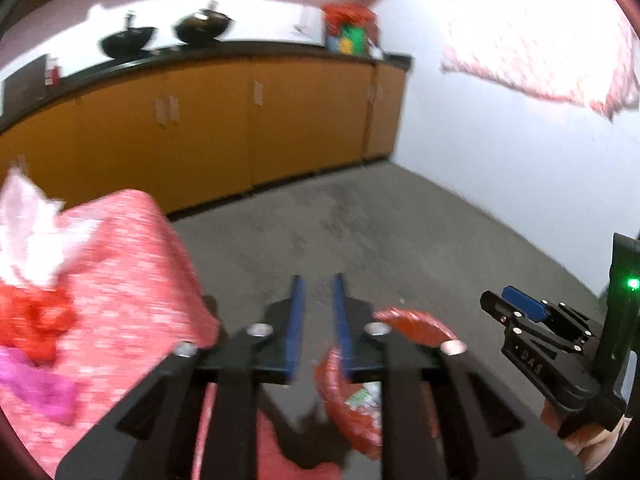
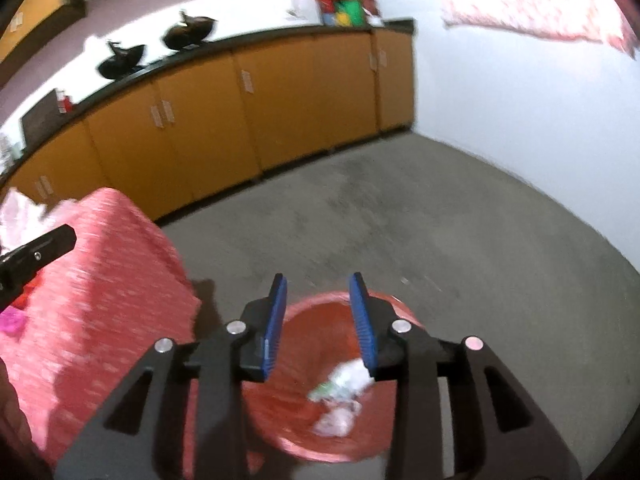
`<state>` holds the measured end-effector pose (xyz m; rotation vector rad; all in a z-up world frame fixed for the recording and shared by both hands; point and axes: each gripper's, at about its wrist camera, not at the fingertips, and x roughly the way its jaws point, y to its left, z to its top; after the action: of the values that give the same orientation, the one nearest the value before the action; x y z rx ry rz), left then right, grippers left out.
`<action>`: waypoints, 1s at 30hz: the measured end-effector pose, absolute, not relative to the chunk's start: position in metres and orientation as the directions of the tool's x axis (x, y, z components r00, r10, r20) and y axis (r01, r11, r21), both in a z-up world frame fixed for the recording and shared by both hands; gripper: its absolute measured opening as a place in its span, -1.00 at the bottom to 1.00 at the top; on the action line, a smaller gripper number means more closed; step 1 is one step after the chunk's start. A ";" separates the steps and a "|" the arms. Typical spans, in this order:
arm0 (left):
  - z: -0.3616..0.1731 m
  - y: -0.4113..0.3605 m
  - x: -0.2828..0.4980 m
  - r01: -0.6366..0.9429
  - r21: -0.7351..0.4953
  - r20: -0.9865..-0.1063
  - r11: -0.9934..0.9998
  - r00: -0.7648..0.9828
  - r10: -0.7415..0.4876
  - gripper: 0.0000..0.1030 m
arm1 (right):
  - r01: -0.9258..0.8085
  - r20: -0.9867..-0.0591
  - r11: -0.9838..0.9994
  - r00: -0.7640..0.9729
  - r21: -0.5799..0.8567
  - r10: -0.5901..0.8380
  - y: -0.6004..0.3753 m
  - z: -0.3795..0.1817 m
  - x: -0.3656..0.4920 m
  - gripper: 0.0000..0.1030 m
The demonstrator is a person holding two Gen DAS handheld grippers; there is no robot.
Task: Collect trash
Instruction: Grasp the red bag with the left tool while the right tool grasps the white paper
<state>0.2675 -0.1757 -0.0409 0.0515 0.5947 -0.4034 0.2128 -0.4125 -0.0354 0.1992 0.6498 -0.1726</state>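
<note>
- On the right hand-held gripper (image 1: 496, 305), "DAS" reads, jaws spread, empty.
- Left hand-held gripper (image 1: 318, 280) spread, empty.
- Below: red bin (image 2: 320, 436) holding crumpled paper (image 2: 340, 396).

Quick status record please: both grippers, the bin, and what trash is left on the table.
left gripper: open, nothing between pads
right gripper: open, empty, above bin
red bin: on floor beside table, crumpled paper inside
table: pink patterned cloth
trash left on table: white paper, red scrap, magenta scrap
</note>
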 end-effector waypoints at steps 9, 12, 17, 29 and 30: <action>0.001 0.006 0.250 0.103 -0.066 -0.483 0.993 0.867 -0.122 -0.34 | -0.077 -0.557 0.984 0.816 0.158 0.154 -0.249 0.015 0.246 -0.25; 0.001 0.057 0.237 0.001 -0.024 -0.459 1.000 0.888 -0.012 -0.28 | -0.166 -0.550 0.973 0.803 0.158 0.227 -0.197 0.021 0.254 -0.25; -0.010 0.122 0.225 -0.122 -0.018 -0.461 0.992 0.882 0.100 -0.23 | -0.278 -0.537 0.945 0.777 0.175 0.328 -0.125 0.032 0.270 -0.25; -0.039 0.201 0.219 -0.245 -0.099 -0.461 0.964 0.870 0.174 -0.06 | -0.408 -0.552 0.907 0.734 0.107 0.396 -0.016 0.033 0.317 -0.25; -0.040 0.203 0.218 -0.243 -0.102 -0.458 0.965 0.872 0.171 -0.05 | -0.412 -0.554 0.906 0.734 0.098 0.394 -0.010 0.032 0.321 -0.25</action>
<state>0.2176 0.2027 -0.0402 -0.1585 0.4634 0.2174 0.3206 -0.0101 0.0321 -0.0326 0.6017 0.4432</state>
